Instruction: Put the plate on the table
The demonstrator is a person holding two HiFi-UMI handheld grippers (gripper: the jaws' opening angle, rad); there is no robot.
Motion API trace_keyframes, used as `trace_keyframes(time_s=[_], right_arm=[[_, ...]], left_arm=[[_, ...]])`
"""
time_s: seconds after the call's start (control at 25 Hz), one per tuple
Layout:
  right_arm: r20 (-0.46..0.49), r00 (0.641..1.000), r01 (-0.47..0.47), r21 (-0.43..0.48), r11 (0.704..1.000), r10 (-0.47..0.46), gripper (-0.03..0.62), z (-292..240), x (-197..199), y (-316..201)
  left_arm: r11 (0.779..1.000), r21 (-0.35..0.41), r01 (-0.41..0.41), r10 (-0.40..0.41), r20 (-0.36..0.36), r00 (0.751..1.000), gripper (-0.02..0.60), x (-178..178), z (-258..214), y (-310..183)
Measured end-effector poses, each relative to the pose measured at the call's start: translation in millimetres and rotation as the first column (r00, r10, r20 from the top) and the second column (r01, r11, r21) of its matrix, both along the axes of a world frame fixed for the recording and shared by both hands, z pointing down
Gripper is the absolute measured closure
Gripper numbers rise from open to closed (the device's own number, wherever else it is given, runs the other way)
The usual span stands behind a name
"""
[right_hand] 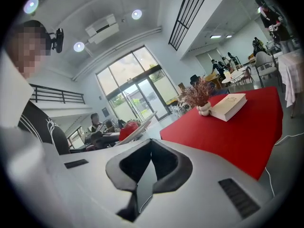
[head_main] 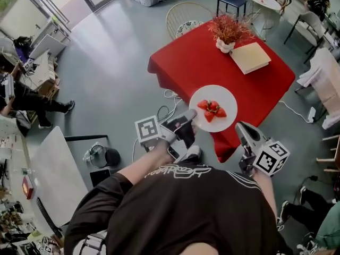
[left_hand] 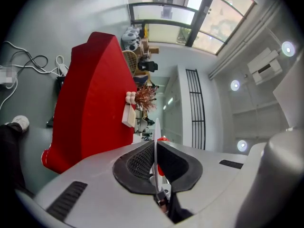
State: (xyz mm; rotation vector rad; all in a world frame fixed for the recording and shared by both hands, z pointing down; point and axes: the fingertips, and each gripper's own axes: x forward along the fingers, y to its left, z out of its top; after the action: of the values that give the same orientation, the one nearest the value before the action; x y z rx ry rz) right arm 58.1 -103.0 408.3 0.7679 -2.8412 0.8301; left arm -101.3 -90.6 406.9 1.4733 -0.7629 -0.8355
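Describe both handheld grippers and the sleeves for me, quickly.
The left gripper and right gripper match: light grey wedge-shaped shells, black textured pads, each carrying a white cube with black square markers. The person wears a black short-sleeved shirt with white lettering and stripes.

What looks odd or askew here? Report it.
Nothing is spilled or broken. One oddity: the plate of strawberries hangs in the air near the red table, pinched at its rim by the left gripper alone; the right gripper is shut, empty.
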Motion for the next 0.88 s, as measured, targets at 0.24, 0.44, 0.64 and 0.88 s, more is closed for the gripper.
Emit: trace_keyframes(time_s=[0.24, 0.44, 0.64, 0.88], right_arm=[[-0.025, 1.000, -0.014, -0.007, 1.000, 0.014, 0.586, -1, -40, -73], [-0.039, 0.999, -0.030, -0.017, 0.999, 0.030, 0.586, 8, -49, -110], [-0.039, 0.998, -0.060, -0.032, 0.998, 0.058, 0.586, 16, -51, -135], [-0.050, 0.994, -0.104, -0.067, 0.992, 0.101, 0.586, 30, -50, -154]], left_arm=[[1.000, -0.016, -0.017, 0.016, -0.033, 0.999, 0.564, -38, 0, -73], [0.999, -0.022, -0.032, 0.030, -0.054, 0.998, 0.564, -48, 11, -114], [0.998, -0.037, -0.052, 0.050, -0.056, 0.997, 0.565, -50, 21, -140], [0.997, -0.033, -0.068, 0.068, -0.009, 0.998, 0.565, -58, 28, -163]])
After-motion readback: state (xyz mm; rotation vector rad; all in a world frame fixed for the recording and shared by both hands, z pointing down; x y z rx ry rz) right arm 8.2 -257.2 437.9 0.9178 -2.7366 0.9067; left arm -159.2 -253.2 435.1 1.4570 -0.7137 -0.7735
